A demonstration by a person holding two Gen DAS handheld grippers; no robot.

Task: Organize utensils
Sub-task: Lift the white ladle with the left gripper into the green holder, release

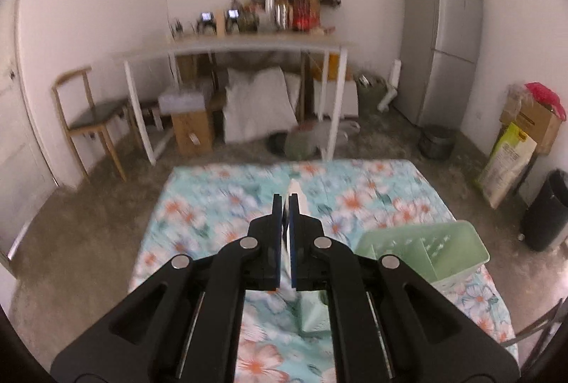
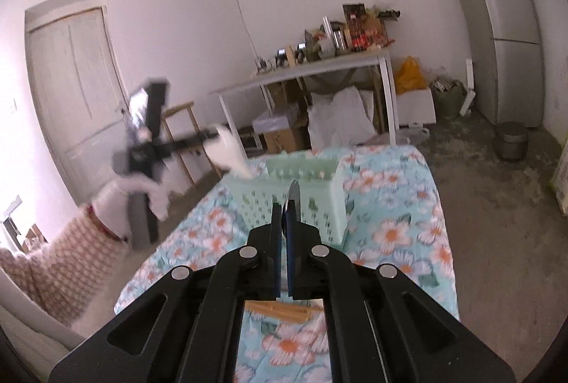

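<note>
A pale green slotted basket (image 2: pixel 301 185) (image 1: pixel 426 249) stands on the table with the floral cloth (image 1: pixel 213 205) (image 2: pixel 397 223). My left gripper (image 1: pixel 284 201) is shut on a white utensil (image 1: pixel 294 190) whose tip sticks out past the fingertips. In the right wrist view the left gripper (image 2: pixel 214 135) is blurred, with the white utensil (image 2: pixel 232 152) slanting down to the basket's left rim. My right gripper (image 2: pixel 285 207) is shut on a grey metal utensil (image 2: pixel 294 193) with a rounded end, just in front of the basket. Wooden sticks (image 2: pixel 280 310) lie on the cloth beneath it.
A white table (image 1: pixel 248 43) loaded with clutter stands by the far wall, with boxes and bags under it. A wooden chair (image 1: pixel 88 113) is to its left and a grey fridge (image 1: pixel 440 42) to its right. A checked sleeve (image 2: pixel 71 255) shows on the left. Bins and boxes stand on the floor at the right.
</note>
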